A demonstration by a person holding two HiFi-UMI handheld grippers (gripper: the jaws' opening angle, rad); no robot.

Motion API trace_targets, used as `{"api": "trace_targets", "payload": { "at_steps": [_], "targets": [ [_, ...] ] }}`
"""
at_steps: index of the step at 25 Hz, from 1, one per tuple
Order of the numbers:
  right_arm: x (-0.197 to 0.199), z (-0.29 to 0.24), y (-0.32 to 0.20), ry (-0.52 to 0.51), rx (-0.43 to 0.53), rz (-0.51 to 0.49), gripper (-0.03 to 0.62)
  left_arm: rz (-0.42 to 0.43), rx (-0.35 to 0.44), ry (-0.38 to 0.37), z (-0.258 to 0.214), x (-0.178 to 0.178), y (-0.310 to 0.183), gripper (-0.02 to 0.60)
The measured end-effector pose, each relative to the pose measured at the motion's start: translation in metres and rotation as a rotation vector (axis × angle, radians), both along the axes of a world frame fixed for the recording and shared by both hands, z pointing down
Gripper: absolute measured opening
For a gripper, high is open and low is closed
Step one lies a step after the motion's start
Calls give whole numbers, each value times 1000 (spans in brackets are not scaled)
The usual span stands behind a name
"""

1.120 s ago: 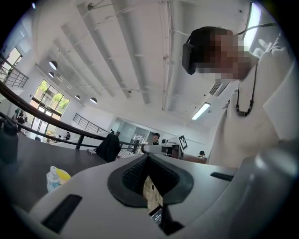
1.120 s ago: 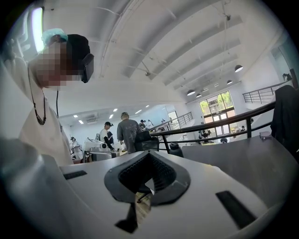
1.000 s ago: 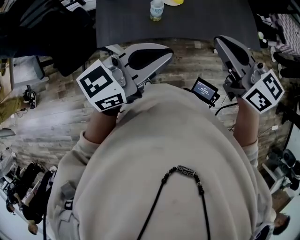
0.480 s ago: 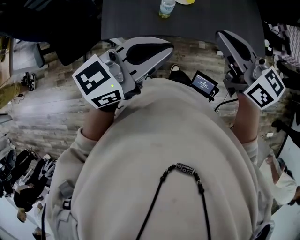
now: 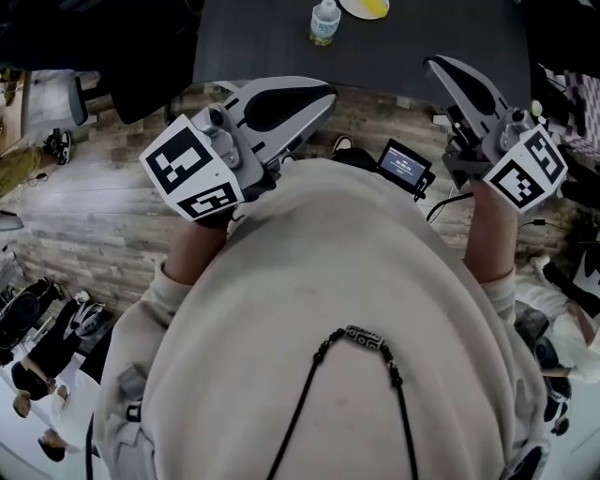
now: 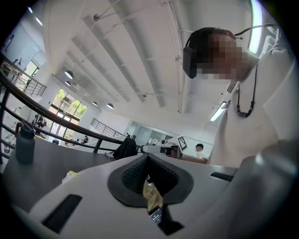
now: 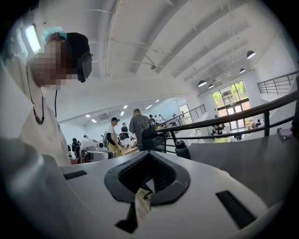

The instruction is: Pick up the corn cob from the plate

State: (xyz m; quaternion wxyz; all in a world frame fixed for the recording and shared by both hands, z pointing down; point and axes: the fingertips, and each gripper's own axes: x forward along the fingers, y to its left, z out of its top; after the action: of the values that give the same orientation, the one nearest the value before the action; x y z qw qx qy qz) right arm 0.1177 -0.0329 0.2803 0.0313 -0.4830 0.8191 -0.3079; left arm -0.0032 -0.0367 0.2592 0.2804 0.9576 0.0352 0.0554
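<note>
Edged toward table (image 5: 422, 37), left gripper (image 5: 326, 94), right gripper (image 5: 433, 64); jaws together, empty

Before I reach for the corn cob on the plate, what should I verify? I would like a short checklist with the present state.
1. Left gripper empty: ok; fingers together, nothing between.
2. Right gripper empty: ok; likewise shut on nothing.
3. Fingers open for grasping: not ok, on both.
4. Corn cob seen whole: cannot tell; the picture's edge cuts it on the plate.
5. Path clear: not ok; a bottle stands close beside the plate.
6. Grippers near the plate: not ok; both hang at the table's near edge.
</note>
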Motion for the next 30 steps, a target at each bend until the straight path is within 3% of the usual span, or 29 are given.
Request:
{"api": "trace_targets", "payload": {
  "at_steps": [9, 16, 23, 30],
  "targets": [
    [5, -2, -5, -46, 9, 0, 14, -14, 14, -49, -12, 1, 2, 3],
    [17, -37, -12, -86, 4, -16, 14, -30, 22, -80, -66, 16, -26, 2],
    [34, 103, 50, -170, -42, -36, 14, -5, -27, -155, 66, 38, 52, 3],
    [82, 82, 39, -143, -12, 103, 14, 53, -9, -124, 47, 68, 24, 3]
  ]
}}
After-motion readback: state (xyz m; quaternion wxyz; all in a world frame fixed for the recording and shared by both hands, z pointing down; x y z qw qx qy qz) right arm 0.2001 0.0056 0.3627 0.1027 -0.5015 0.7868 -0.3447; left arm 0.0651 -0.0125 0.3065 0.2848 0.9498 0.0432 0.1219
